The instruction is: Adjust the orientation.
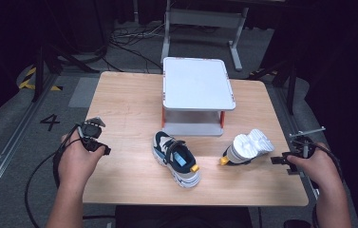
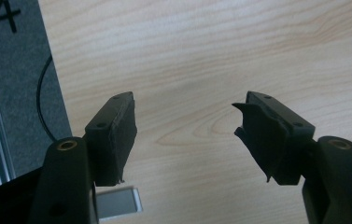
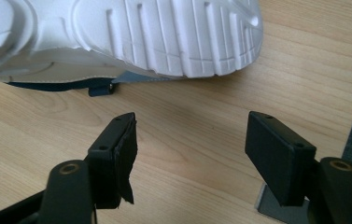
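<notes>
Dark studio floor with cables and rails surrounds a pale wooden worktop (image 1: 129,95), seen from above. At its far middle stands a white two-tier rack (image 1: 198,90) on red posts, both tiers bare. Nearer the person lie two sneakers, well apart from each other. The upright sneaker (image 1: 176,159) rests on its sole in front of the rack, its long axis running diagonally, with the orange-tipped end toward the near right. The tipped sneaker (image 1: 248,148) lies on its side to the right, white tread facing up and rightward, long axis roughly crosswise, with its orange-tipped end pointing left. The right claw (image 1: 281,160) sits just beside this shoe's sole, jaws standing wide with nothing between them; the right gripper view shows the tread (image 3: 164,37) directly ahead. The left claw (image 1: 92,135) hovers over bare wood near the left edge, jaws likewise wide and holding nothing. Judged step: approach before a first grasp. The next move probably calls for advancing the right claw onto the tipped sneaker's sole edge and closing.
</notes>
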Demonstrator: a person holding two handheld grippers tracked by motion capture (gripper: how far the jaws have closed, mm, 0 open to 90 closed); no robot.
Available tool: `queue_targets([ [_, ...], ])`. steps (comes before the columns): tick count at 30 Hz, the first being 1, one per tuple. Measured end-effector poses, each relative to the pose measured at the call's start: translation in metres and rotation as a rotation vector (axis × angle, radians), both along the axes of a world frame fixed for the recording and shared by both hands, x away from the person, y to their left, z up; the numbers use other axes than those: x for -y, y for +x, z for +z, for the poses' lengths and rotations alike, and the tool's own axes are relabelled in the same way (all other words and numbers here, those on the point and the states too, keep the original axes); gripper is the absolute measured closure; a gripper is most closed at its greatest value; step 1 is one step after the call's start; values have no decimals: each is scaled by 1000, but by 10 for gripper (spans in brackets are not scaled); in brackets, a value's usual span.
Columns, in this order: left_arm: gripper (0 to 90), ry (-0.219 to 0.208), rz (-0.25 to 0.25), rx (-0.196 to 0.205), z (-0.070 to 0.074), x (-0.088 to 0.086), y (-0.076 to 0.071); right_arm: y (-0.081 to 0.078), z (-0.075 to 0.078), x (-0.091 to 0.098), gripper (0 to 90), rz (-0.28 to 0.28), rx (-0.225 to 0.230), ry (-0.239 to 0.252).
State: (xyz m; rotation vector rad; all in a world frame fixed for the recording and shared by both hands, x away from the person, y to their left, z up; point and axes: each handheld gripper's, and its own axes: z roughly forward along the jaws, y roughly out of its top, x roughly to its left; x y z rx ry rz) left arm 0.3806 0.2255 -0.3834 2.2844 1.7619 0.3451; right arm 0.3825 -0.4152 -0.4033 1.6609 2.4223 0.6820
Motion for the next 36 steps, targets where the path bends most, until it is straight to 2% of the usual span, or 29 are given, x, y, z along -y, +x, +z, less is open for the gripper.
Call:
queue_targets([
  [2,374,-28,-5,32,2,1,-2,-1,1,2,369,-16,-3,8],
  [6,387,-20,-22,38,4,3,-3,-2,1,3,370,-31,5,17],
  [8,386,-32,-30,47,6,6,-4,-2,2,3,356,-33,11,21],
  [13,375,-80,-59,63,14,13,-3,-1,-1,1,322,-32,18,-4],
  [16,370,-73,-77,77,20,17,-1,-1,-7,1,317,-34,6,-11],
  [18,369,-88,-86,81,23,22,-2,-2,-10,2,319,-37,-11,-23],
  [20,369,-106,-106,82,28,28,-3,-1,-11,2,319,-39,-3,-26],
  [22,368,-121,-128,99,33,35,-5,0,-11,1,319,-43,2,-23],
  [23,366,-132,-157,114,37,39,-6,0,-11,1,319,-40,4,-20],
  [24,360,-145,-164,121,39,43,-7,0,-12,0,315,-45,4,-8],
  [27,355,-183,-237,116,48,58,-7,0,-13,-2,314,-53,1,1],
  [28,348,-183,-237,116,48,58,-7,0,-13,-2,314,-53,1,1],
  [30,336,-187,-311,104,52,72,-6,-1,-14,-2,316,-51,0,-2],
  [32,323,-194,-362,102,53,89,-6,-4,-14,0,318,-52,3,-4],
  [34,307,-197,-377,103,54,94,-6,-5,-14,1,319,-54,3,-2],
  [36,302,-209,-422,110,54,107,-4,-7,-14,2,322,-63,1,-6],
])
